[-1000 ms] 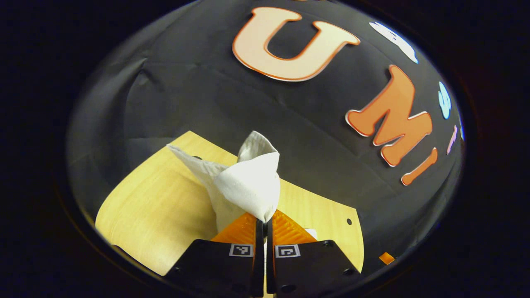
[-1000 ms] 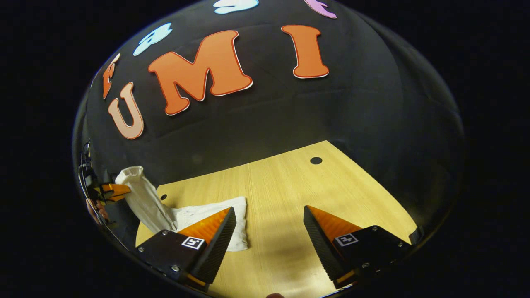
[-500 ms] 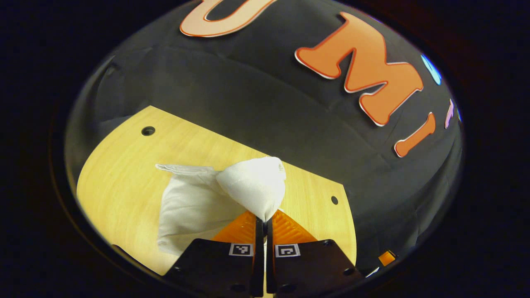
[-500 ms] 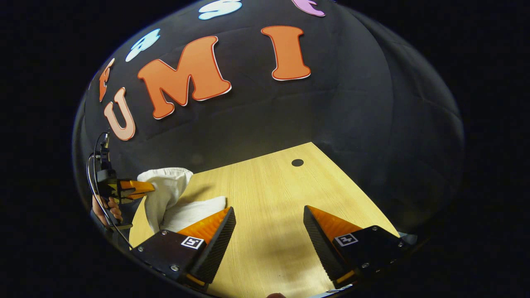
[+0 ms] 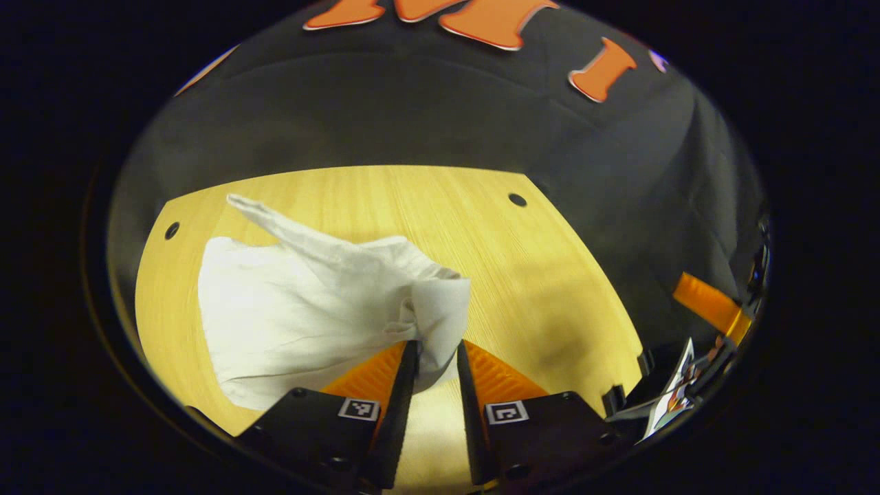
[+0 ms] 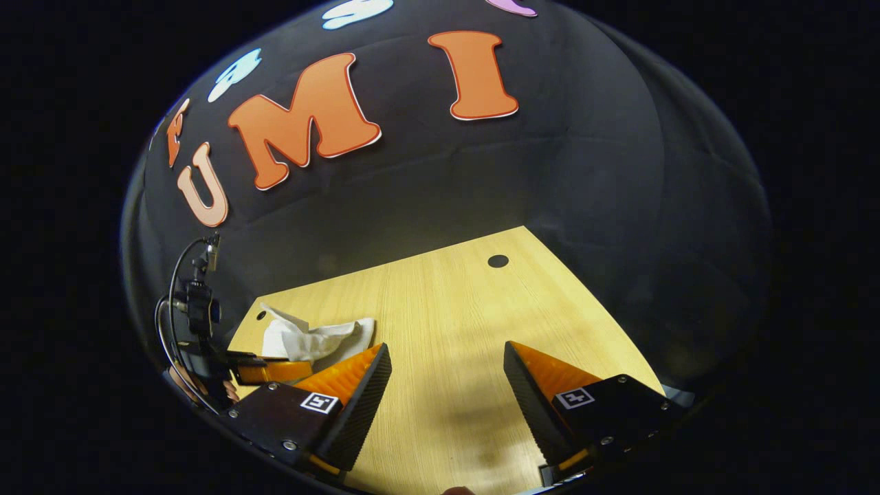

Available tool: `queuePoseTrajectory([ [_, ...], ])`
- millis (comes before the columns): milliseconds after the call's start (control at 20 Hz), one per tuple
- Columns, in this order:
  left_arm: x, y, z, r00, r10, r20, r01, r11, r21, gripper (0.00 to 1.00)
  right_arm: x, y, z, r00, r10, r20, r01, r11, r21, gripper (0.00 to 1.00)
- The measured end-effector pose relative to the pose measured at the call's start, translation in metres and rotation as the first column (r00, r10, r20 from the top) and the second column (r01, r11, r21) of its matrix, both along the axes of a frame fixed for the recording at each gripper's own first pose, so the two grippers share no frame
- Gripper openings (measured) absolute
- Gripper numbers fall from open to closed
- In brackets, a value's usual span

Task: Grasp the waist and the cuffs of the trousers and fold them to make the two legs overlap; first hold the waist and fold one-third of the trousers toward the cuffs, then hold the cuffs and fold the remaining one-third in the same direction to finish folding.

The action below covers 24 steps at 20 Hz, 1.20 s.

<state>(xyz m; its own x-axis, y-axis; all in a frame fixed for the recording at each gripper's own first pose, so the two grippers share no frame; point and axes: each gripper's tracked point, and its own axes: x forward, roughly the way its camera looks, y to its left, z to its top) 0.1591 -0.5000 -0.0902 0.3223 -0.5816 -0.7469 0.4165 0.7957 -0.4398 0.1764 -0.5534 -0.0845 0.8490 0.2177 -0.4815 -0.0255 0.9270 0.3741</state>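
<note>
Trousers (image 5: 309,309) crumpled near table (image 5: 550,289) left edge, right side bare.

Left gripper (image 5: 432,357) came down toward table (image 5: 550,289), fingers now parted a little around fold of trousers (image 5: 302,316). Trousers, lifted 1 s ago, now lie mostly flat on table.

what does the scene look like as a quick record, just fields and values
trousers: white, bunched on the table, one corner sticking up
table: light wood, round holes near its edges
left gripper: jaws slightly parted, fold of the trousers between them
right gripper: jaws wide apart, nothing between them, over bare table
wall: black cloth
</note>
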Motion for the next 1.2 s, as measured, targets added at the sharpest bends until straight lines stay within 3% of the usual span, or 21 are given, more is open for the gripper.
queuePoseTrajectory([
  [100,-0.024,-0.014,0.004,0.999,-0.03,-0.016,0.03,0.998,-0.048,0.65,0.002,0.006,-0.001,1.0,0.019,0.003,-0.019,1.0,0.003,0.99],
  [150,-0.027,-0.003,0.012,1.0,-0.021,-0.006,0.021,0.999,-0.049,0.84,0.003,0.009,0.002,1.0,0.028,0.006,-0.028,1.0,0.004,0.99],
  [250,-0.01,0.007,0.022,0.999,0.002,0.044,0.0,0.999,-0.047,0.86,0.005,0.016,0.007,0.999,0.038,0.019,-0.038,0.999,0.004,0.99],
  [350,0.002,0.033,0.042,0.986,0.039,0.16,-0.038,0.999,-0.01,1.0,0.009,0.023,0.021,0.997,0.05,0.063,-0.049,0.999,-0.023,0.99],
  [450,0.012,0.057,0.061,0.969,0.088,0.231,-0.091,0.996,0.004,1.0,0.01,0.033,0.038,0.992,0.059,0.113,-0.053,0.997,-0.06,0.98],
  [550,0.023,0.088,0.086,0.933,0.151,0.326,-0.163,0.987,0.008,0.99,0.011,0.047,0.06,0.982,0.07,0.177,-0.053,0.994,-0.098,0.99],
  [650,0.033,0.129,0.117,0.868,0.203,0.452,-0.232,0.973,0.009,0.99,0.008,0.066,0.08,0.968,0.088,0.237,-0.052,0.987,-0.152,0.98],
  [700,0.04,0.163,0.145,0.809,0.236,0.538,-0.28,0.96,0.0,0.99,0.004,0.08,0.089,0.959,0.105,0.262,-0.06,0.983,-0.174,0.98],
  [950,0.035,0.208,0.225,0.616,0.381,0.69,-0.415,0.901,-0.127,0.99,-0.008,0.148,0.143,0.884,0.175,0.433,-0.094,0.975,-0.202,0.98],
  [1100,0.017,0.234,0.252,0.522,0.415,0.745,-0.457,0.874,-0.166,0.99,-0.014,0.171,0.164,0.844,0.184,0.504,-0.095,0.976,-0.197,0.98],
  [1200,0.006,0.252,0.264,0.477,0.419,0.773,-0.475,0.862,-0.175,0.98,-0.016,0.183,0.16,0.846,0.201,0.495,-0.108,0.972,-0.21,0.98],
])
